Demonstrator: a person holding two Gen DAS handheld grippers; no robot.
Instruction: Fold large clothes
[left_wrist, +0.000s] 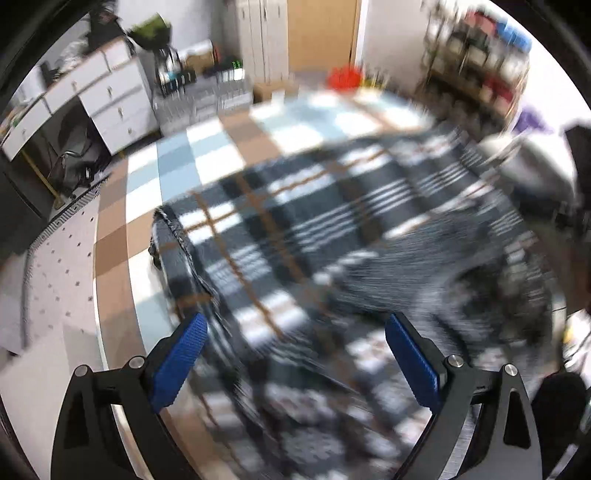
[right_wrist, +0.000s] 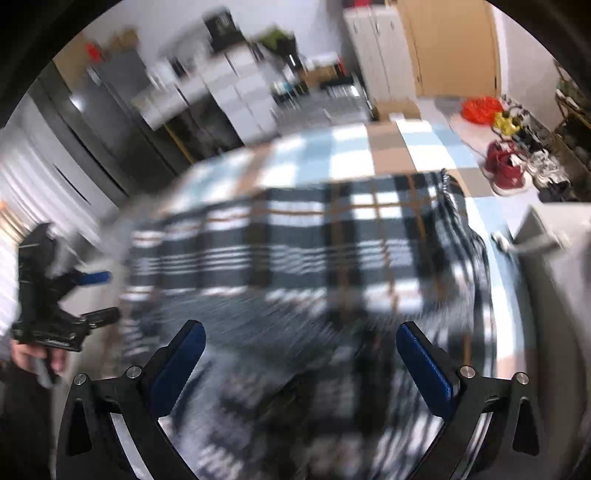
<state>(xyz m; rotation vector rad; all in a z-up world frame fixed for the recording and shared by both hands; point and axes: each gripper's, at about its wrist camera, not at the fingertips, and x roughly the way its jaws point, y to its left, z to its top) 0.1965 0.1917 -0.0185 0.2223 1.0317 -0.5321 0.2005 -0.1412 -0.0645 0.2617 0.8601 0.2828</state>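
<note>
Over the plaid garment (left_wrist: 295, 229), both grippers are held wide apart, nothing gripped.
A missed hem could be caused by blurred motion of left gripper (left_wrist: 295, 354) and right gripper (right_wrist: 301, 354).

Plaid garment (left_wrist: 314, 229) spread on checkered sheet (left_wrist: 229, 147); drawer unit (left_wrist: 110, 99) far left, shelving rack (left_wrist: 476, 55) far right, wardrobe (left_wrist: 262, 37) behind.

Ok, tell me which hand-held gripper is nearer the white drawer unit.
Left. The left hand-held gripper hangs beside the plaid garment, toward the white drawer unit; the right hand-held gripper is over the garment, farther across.
</note>
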